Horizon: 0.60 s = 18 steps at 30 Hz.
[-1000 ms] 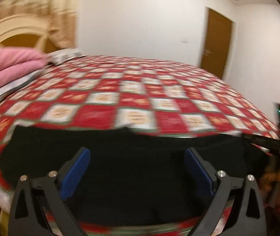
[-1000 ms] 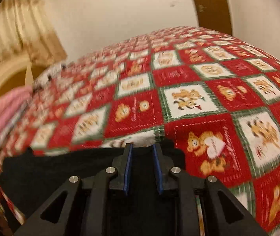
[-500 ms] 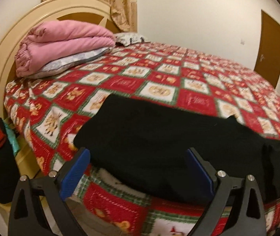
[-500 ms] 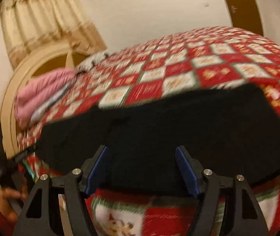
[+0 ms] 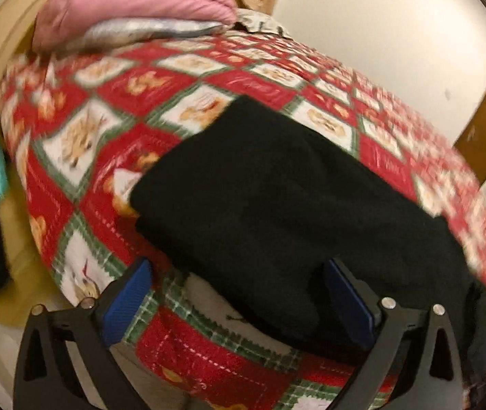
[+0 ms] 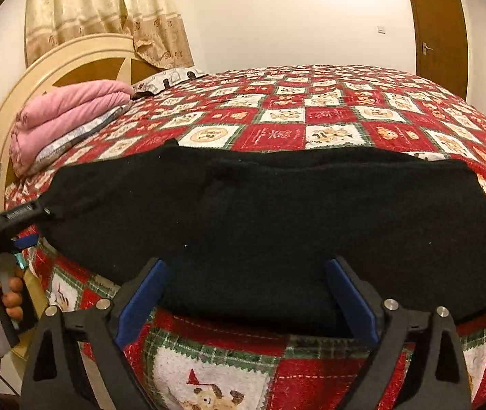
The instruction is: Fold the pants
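Right tongs (image 6: 246, 300): blue-padded jaws spread wide and opening, near hem of black pants (image 6: 277, 225) between them but unpinched. Left tongs (image 5: 239, 304): equally wide, gripping nothing, poised at the pants' end corner. Pants just ahead of both tongs, lying flat along near edge of bed (image 6: 345, 112), doubled into a long band; upper layer's edge visible. Likely one lengthwise fold done; crosswise folds left. Fabric matte, thick, fleece-like, soft-cornered. Beyond: quilted red-and-white checked bedspread (image 6: 270, 133), folded pink blanket (image 6: 68, 112) by curved headboard (image 6: 72, 58).
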Available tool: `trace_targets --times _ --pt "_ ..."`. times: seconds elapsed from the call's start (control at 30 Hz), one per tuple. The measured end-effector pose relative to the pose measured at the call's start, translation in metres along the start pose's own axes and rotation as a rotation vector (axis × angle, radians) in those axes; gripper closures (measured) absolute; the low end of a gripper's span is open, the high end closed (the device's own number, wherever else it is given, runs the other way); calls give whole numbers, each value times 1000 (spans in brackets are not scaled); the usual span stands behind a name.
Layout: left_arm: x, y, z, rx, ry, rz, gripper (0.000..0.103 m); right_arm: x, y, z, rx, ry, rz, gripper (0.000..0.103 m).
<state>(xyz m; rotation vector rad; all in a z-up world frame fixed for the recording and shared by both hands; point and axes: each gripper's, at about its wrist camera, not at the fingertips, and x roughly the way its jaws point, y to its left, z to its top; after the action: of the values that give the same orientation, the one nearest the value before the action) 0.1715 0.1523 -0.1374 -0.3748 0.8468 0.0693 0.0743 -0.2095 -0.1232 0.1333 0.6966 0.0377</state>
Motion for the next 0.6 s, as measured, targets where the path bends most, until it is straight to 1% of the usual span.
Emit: trace_targets --times 0.07,0.13,0.2,0.23,0.3,0.37,0.43,0.53,0.6 --pt "-5 10 -1 -23 -31 -36 1 1 1 0 -7 0 -3 5" --pt "-7 20 -1 -46 -43 -76 1 0 0 -1 -4 -6 1 5" --pt "-12 33 -2 -97 -65 -149 1 -1 -2 -1 6 -13 12 5" --pt "-17 41 -4 -139 -90 -201 1 -1 -3 -1 11 -16 17 5" --pt "-19 46 -5 -182 -107 -243 2 -1 -3 -2 15 -21 22 4" --pt "-19 45 -4 -190 -111 -259 3 -1 -1 -2 9 -21 20 3" --pt "-19 40 -3 -181 -111 -259 7 0 0 -2 0 -20 15 3" --pt "-17 30 1 -181 -110 -274 8 -1 -1 -2 7 -22 24 3" --pt "-12 30 3 -199 -102 -269 8 -1 -1 -2 12 -23 30 3"
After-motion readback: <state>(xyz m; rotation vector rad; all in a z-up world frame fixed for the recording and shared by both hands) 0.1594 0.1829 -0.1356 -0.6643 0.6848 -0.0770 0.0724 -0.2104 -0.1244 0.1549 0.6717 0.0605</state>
